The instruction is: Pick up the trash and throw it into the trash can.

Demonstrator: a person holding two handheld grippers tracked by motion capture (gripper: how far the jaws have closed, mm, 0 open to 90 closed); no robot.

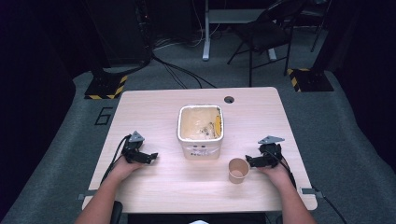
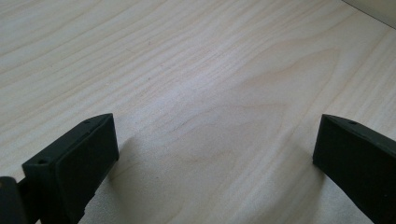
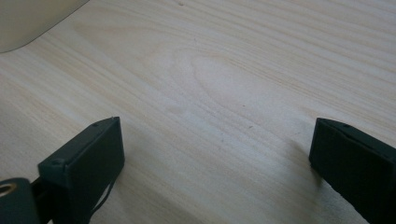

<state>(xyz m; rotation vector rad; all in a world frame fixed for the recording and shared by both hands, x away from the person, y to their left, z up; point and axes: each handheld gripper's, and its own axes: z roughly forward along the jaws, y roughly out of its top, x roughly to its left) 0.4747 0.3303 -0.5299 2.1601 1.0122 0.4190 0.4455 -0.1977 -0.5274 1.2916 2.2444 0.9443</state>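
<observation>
Paper cup (image 1: 238, 170) is set upright near the table's (image 1: 154, 100) front right, just beside the right gripper (image 1: 249, 161); little can be made out inside it. White tub (image 1: 200, 129) is placed centrally, filled with tan contents; the jaws of the right gripper and the left gripper (image 1: 152, 157) are spread, nothing between them.

Both forearms come in from the bottom edge, one hand on each claw. The left claw (image 1: 150, 157) sits low with its jaws spread wide apart (nothing between them) and aimed inward toward the middle. The right claw (image 1: 248, 161) mirrors it, jaws just as wide and bare, pointing inward too. Cables trail back along both wrists.
</observation>
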